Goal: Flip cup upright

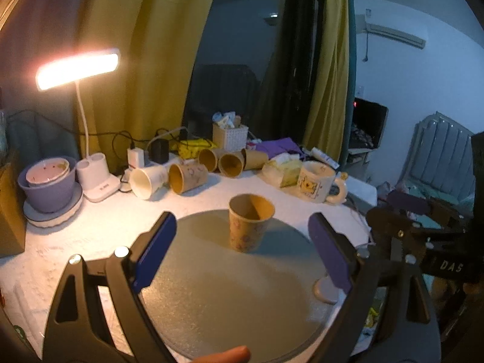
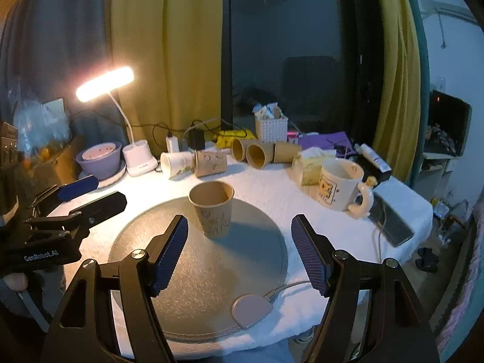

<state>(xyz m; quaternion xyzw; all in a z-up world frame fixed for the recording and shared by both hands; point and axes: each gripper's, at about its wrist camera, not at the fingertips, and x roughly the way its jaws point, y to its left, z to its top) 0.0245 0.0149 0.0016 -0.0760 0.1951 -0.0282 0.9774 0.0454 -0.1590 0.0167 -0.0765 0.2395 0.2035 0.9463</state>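
Observation:
A brown paper cup (image 1: 249, 226) stands upright, mouth up, on the far part of a round grey mat (image 1: 230, 296). It also shows in the right wrist view (image 2: 213, 211) on the mat (image 2: 199, 272). My left gripper (image 1: 242, 245) is open and empty, just short of the cup, its blue pads either side. My right gripper (image 2: 239, 242) is open and empty, a little behind the cup. The left gripper also shows at the left edge of the right wrist view (image 2: 87, 195).
Several paper cups (image 2: 211, 163) lie on their sides at the back of the white-clothed table (image 2: 272, 187). A ceramic mug (image 2: 341, 186), tissue pack (image 2: 311, 163), lit desk lamp (image 2: 104, 84), purple bowl (image 2: 98, 158), white basket (image 2: 270, 128) and a phone (image 2: 393, 227) stand around. A pink pad (image 2: 251, 310) lies on the mat's near edge.

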